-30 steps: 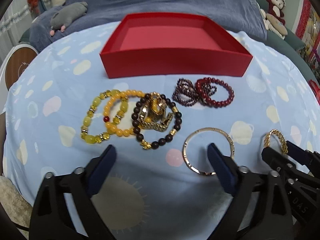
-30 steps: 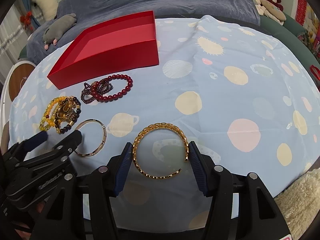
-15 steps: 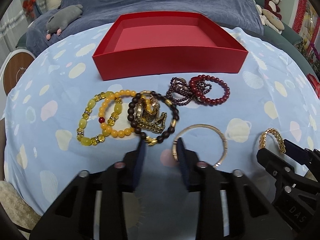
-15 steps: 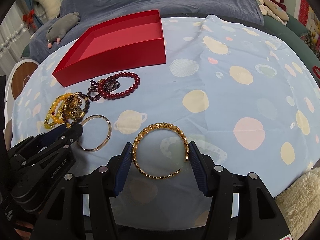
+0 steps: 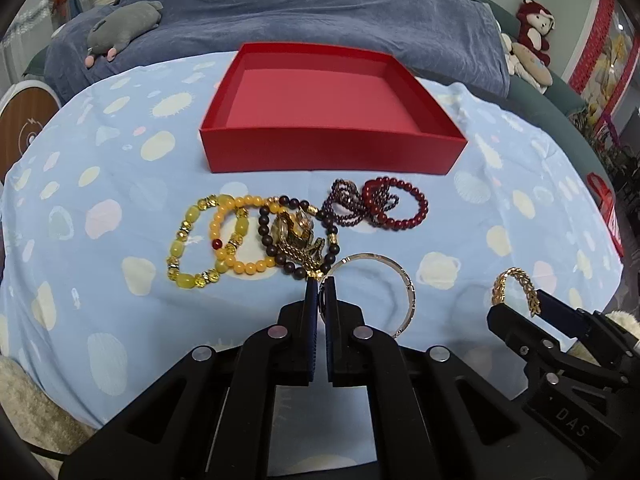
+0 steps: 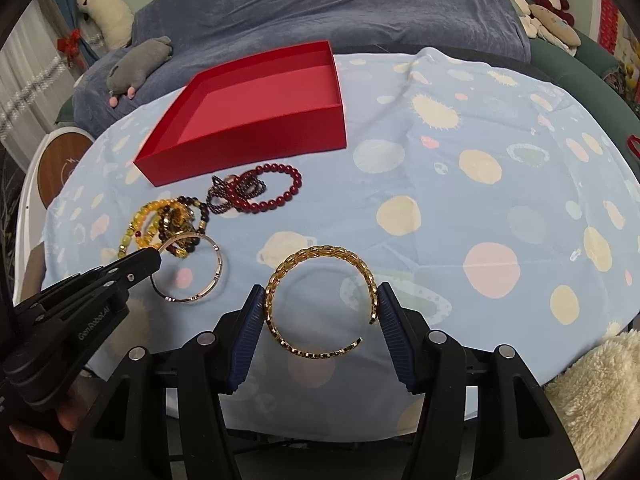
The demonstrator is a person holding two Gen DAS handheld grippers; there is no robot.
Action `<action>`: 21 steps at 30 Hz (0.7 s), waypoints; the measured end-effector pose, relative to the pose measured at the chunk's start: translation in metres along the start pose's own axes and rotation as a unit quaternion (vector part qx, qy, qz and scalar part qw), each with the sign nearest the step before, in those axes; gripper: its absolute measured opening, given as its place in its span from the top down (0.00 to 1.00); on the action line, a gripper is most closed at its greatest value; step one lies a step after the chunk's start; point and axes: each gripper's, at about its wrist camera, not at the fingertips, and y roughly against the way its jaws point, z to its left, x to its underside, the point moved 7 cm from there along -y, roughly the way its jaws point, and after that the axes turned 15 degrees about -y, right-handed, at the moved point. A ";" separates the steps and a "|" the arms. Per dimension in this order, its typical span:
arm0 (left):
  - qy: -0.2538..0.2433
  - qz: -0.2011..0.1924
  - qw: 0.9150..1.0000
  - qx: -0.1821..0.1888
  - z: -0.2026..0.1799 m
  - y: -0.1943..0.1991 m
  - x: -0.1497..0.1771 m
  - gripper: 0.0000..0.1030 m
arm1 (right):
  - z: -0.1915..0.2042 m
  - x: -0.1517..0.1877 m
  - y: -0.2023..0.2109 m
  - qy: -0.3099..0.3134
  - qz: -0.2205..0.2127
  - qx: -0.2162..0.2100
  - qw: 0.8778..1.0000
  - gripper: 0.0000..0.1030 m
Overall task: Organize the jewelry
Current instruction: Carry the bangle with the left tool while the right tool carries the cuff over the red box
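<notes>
From the left wrist view, the left gripper (image 5: 320, 286) has its jaws closed on the near-left rim of the thin metal bangle (image 5: 404, 280), which lies on the blue patterned cloth (image 5: 100, 240) in front of the red box (image 5: 332, 152). From the right wrist view, the right gripper (image 6: 320, 312) holds its jaws spread around the gold chain cuff (image 6: 320, 256), both pads close against its sides; whether they touch cannot be determined.

Even, soft indoor light, faint shadows, sharp focus, strong fisheye bending with dark corners
</notes>
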 end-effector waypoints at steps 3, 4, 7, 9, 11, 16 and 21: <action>0.008 -0.015 1.000 0.004 0.006 0.014 -0.012 0.97 | 0.004 -0.008 0.006 0.000 -0.006 -0.008 1.000 0.47; 0.010 -0.019 1.000 0.006 0.007 0.018 -0.016 0.97 | 0.006 -0.013 0.008 -0.001 -0.009 -0.012 1.000 0.47; 0.017 -0.034 0.999 0.005 0.015 0.026 -0.039 0.97 | 0.016 -0.035 0.011 0.005 -0.021 -0.023 1.000 0.47; 0.024 -0.044 0.999 0.005 0.022 0.028 -0.057 0.97 | 0.024 -0.053 0.011 0.013 -0.032 -0.028 0.999 0.47; 0.027 -0.057 0.998 0.002 0.032 0.028 -0.081 0.97 | 0.036 -0.080 0.009 0.019 -0.044 -0.039 0.998 0.47; 0.028 -0.080 0.996 -0.012 0.059 0.009 -0.147 0.97 | 0.066 -0.147 -0.013 0.018 -0.055 -0.068 0.996 0.47; 0.021 -0.076 0.997 -0.025 0.084 -0.032 -0.197 0.97 | 0.092 -0.201 -0.060 0.030 -0.050 -0.066 0.996 0.47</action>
